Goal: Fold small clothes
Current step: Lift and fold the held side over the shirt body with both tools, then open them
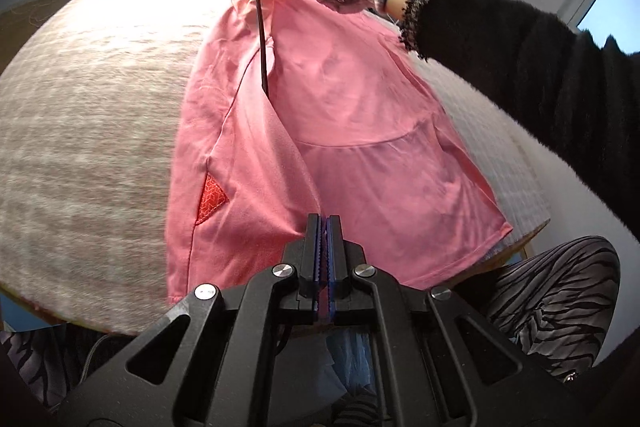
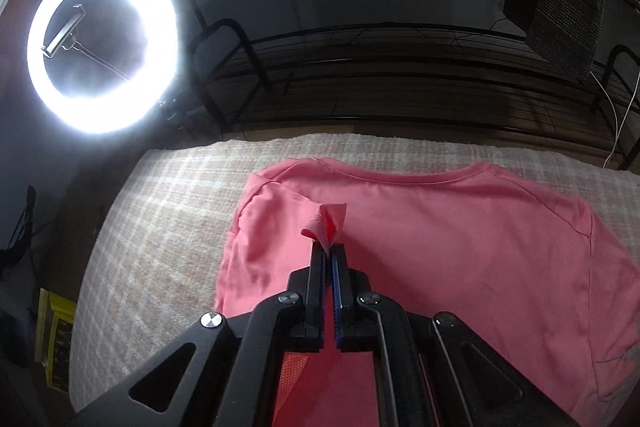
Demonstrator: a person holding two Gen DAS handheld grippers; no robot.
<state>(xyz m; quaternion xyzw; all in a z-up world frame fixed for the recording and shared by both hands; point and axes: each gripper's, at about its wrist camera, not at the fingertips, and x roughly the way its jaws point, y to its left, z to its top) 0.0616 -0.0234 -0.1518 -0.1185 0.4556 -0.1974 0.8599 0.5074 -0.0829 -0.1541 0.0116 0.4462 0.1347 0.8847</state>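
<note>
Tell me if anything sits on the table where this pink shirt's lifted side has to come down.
Nothing visible does. Both the left gripper and right gripper are shut on the pink shirt. Only the woven table cover lies beside it, and the shirt's flat part carries nothing except a black cable hanging above.

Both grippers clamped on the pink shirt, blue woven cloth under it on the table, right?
Not quite: the woven cloth under the pink cotton shirt is beige-white, not blue, as the right wrist view shows. The rest holds: the left gripper and the right gripper are each shut on the shirt's fabric.
</note>
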